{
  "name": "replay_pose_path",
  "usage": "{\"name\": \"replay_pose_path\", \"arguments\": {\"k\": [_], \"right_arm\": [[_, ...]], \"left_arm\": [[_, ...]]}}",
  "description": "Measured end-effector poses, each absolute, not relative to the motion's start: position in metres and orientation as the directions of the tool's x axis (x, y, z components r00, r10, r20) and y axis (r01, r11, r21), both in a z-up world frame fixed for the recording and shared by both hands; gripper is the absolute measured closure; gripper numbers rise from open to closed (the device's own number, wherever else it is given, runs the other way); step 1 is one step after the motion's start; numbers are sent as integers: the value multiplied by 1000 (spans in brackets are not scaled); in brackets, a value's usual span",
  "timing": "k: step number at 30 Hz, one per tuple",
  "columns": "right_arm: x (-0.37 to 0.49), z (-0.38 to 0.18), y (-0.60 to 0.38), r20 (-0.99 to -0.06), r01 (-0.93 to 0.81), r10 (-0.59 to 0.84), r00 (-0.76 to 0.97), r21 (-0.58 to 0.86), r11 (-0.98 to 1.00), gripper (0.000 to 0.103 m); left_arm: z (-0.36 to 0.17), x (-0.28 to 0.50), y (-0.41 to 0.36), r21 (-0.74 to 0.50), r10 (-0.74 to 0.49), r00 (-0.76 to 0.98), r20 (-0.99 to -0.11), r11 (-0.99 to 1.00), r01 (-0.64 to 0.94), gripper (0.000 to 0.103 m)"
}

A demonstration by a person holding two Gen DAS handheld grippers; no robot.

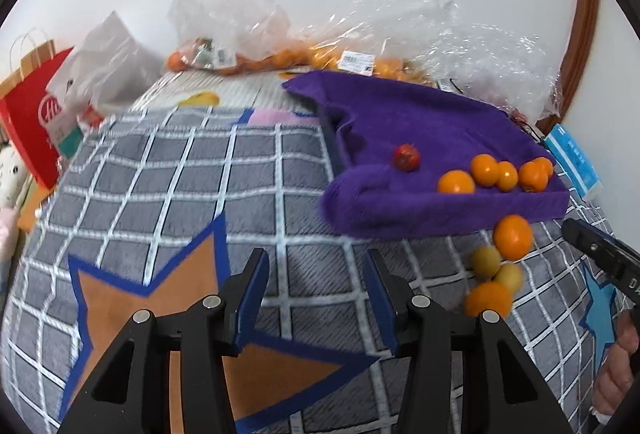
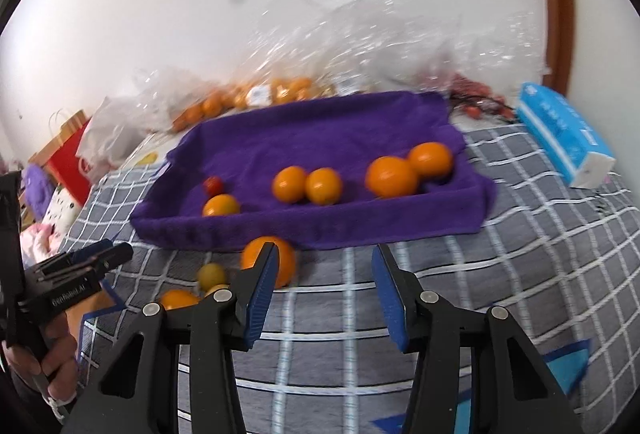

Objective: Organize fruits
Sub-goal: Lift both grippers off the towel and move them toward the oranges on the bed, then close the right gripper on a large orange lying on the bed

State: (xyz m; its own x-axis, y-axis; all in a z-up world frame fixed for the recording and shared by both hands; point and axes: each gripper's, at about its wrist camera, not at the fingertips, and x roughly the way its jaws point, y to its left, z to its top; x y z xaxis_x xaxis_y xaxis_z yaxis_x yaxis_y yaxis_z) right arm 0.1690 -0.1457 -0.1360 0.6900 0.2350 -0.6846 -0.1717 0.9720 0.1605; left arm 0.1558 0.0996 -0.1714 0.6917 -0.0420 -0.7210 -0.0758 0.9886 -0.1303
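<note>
Both grippers tilt downward over the checked blanket [image 1: 160,170]. Left gripper [image 1: 316,298] fingers spread, nothing between them; right gripper [image 2: 324,294] fingers spread, empty too. Loose orange [image 2: 269,263] partly hidden behind the right gripper's left finger. Purple towel tray [image 2: 304,138] with oranges [image 2: 391,176] lies ahead of the fingers. Bagged fruit [image 1: 256,60] beyond it is blurred.

A red paper bag [image 1: 28,122] and blue tissue pack [image 2: 564,138] flank the checked blanket [image 1: 180,170]

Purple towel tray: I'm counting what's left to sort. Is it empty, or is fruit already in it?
Not empty. The purple towel tray holds five oranges and one small red fruit.
</note>
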Motion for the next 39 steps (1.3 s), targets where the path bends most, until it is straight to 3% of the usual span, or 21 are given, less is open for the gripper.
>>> {"name": "replay_pose_path", "arguments": {"k": [4, 8, 23, 25, 26, 35, 39], "right_arm": [[178, -149, -128, -720, -191, 237, 653, 146, 971, 54], [188, -157, -118, -744, -208, 229, 627, 123, 970, 54], [209, -168, -93, -773, -263, 276, 571, 147, 954, 53], [212, -174, -92, -786, -247, 255, 563, 134, 960, 58], [212, -174, -93, -779, -235, 246, 577, 130, 963, 63], [200, -164, -116, -752, -195, 231, 617, 139, 971, 63], [185, -161, -136, -741, -170, 183, 646, 93, 981, 63]], "left_arm": [[-180, 156, 103, -175, -84, 669, -739, 982, -70, 56], [-181, 155, 107, -218, -125, 669, -733, 974, -56, 50], [-181, 155, 110, -265, -169, 673, -720, 963, -41, 43], [-182, 155, 109, -265, -170, 673, -720, 963, -40, 43], [-182, 155, 109, -266, -171, 674, -719, 963, -39, 43], [-181, 155, 111, -281, -180, 676, -715, 959, -41, 43], [-181, 155, 111, -292, -205, 672, -712, 956, -18, 36]]}}
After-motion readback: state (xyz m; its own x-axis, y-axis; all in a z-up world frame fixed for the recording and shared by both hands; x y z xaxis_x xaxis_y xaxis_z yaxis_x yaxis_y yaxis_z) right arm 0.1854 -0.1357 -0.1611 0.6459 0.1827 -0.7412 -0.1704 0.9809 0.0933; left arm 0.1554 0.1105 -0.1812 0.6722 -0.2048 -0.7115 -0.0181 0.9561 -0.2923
